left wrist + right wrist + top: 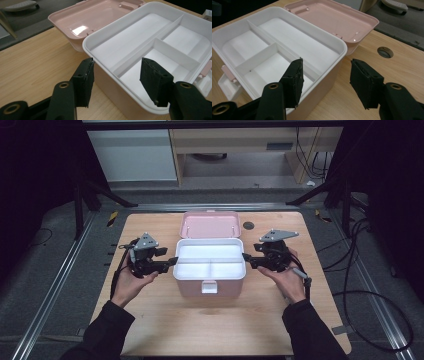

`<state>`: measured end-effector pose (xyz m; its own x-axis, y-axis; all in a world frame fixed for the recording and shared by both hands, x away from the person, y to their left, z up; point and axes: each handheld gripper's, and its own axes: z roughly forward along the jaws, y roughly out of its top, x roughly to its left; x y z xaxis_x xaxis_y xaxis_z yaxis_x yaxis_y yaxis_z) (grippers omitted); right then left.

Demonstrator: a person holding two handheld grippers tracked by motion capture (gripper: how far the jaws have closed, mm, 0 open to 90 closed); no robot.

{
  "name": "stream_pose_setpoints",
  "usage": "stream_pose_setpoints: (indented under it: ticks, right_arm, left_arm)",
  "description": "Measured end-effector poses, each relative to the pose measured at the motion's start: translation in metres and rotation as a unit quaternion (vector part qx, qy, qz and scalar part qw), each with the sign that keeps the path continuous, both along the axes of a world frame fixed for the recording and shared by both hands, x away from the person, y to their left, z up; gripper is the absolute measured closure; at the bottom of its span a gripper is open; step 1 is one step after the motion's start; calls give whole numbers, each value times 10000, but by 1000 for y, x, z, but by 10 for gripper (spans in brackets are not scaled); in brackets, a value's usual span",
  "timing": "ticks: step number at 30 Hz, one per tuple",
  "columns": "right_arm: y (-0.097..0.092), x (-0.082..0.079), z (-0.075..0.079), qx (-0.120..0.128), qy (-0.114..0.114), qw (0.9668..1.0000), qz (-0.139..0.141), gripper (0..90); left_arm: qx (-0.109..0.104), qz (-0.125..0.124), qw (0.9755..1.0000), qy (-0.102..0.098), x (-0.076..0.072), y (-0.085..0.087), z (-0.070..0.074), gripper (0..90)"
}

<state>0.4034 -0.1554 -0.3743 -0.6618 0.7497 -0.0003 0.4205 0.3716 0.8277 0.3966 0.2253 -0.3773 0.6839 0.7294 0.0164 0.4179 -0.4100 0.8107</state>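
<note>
A pink box [192, 289] stands at the table's middle, its lid [210, 225] swung open toward the far side. A white tray [207, 252] with three empty compartments sits in its top. My left gripper [172, 261] is open at the tray's left rim. In the left gripper view one jaw of the left gripper [117, 62] is outside the box and the other over the tray [140, 32]. My right gripper [246, 257] is open at the right rim. In the right gripper view the right gripper [326, 62] straddles that edge of the tray [287, 32] the same way. Neither holds anything.
A white latch [209, 286] hangs at the box's front. A round cable hole [248, 225] sits in the wooden table [210, 325] right of the lid. Black stand legs and cables [360, 265] lie on the floor around the table. Bare wood surrounds the box.
</note>
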Motion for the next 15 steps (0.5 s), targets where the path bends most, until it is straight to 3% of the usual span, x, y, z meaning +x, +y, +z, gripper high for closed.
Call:
stream_pose_setpoints:
  ticks: [3, 4, 5, 6, 11, 15]
  right_arm:
    - [-3, 1, 4, -53, -110, 9999, 36, 425]
    - [-6, 4, 7, -93, -105, 9998, 109, 425]
    - [-6, 4, 7, -93, -105, 9998, 109, 425]
    - [-8, 7, 11, -129, -226, 9996, 114, 426]
    - [-9, 16, 17, -72, -191, 9992, 330, 418]
    - [-6, 26, 23, -137, -174, 9981, 573, 417]
  left_arm:
    - [20, -139, 9999, 6, 6, 0, 1, 433]
    - [19, -315, 9995, 32, 13, 0, 3, 422]
    - [19, -315, 9995, 32, 13, 0, 3, 421]
    - [31, -472, 9988, 115, 21, 0, 5, 425]
    - [176, -685, 9974, 167, 33, 0, 12, 418]
    - [344, -1051, 9936, 230, 43, -3, 24, 424]
